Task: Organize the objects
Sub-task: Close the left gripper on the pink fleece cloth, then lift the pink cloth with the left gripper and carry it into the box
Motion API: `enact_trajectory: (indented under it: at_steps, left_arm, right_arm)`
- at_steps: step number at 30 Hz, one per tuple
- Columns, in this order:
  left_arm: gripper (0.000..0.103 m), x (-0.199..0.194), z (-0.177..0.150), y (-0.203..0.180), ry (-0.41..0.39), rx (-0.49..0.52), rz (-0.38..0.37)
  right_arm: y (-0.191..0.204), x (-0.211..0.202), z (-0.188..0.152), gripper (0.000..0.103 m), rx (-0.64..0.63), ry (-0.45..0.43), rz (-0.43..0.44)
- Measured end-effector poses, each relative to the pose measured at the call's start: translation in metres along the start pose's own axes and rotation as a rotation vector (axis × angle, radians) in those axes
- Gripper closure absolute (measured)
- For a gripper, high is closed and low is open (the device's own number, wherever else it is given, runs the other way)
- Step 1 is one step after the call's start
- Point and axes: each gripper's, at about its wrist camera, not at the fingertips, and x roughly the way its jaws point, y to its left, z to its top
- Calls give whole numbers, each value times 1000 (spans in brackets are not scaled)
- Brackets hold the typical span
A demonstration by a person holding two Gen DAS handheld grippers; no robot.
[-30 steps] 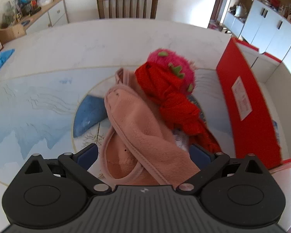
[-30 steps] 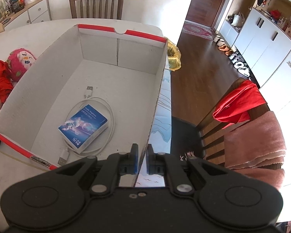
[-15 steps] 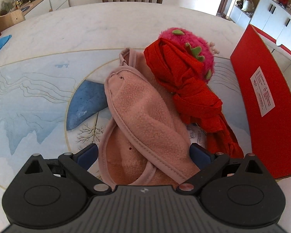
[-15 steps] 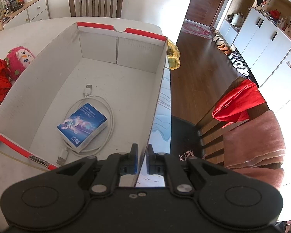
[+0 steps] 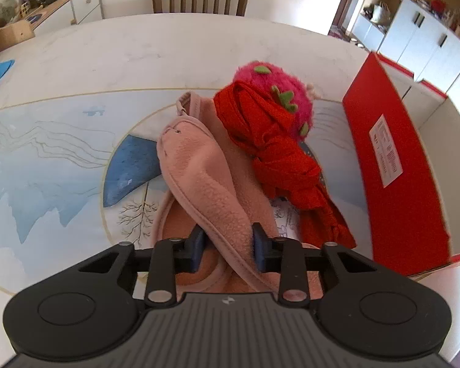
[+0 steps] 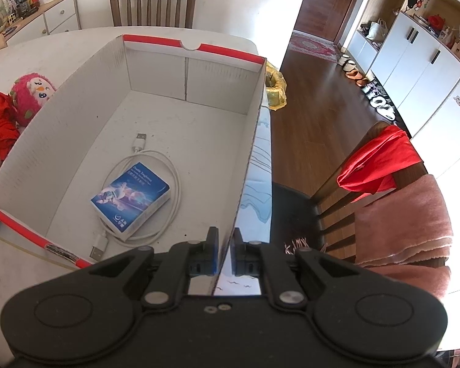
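Pick-up step: left claw (image 5: 228, 247) is closing on a fold of the pink fleece (image 5: 205, 184) lying on the tabletop (image 5: 46, 159) beside the red cloth (image 5: 279, 156) & plush toy (image 5: 276, 92). Right claw (image 6: 224, 253) is clenched on the box (image 6: 254, 141) wall, steadying it. Next, probably: firm grip, lift fleece clear, carry over into box w/o dragging the red cloth.
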Motion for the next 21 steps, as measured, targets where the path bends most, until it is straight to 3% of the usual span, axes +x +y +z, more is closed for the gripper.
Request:
enact_trajectory:
  at_steps: [4, 7, 21]
  left_arm:
    - [90, -16, 2, 6, -27, -8, -23]
    - [93, -30, 5, 7, -53, 3, -31]
    - [93, -111, 40, -3, -187, 104, -73]
  right_arm:
    - [1, 1, 0, 97, -1, -1, 0]
    - [0, 1, 1, 97, 0, -3, 2]
    - [-2, 0, 6, 97, -2, -12, 4]
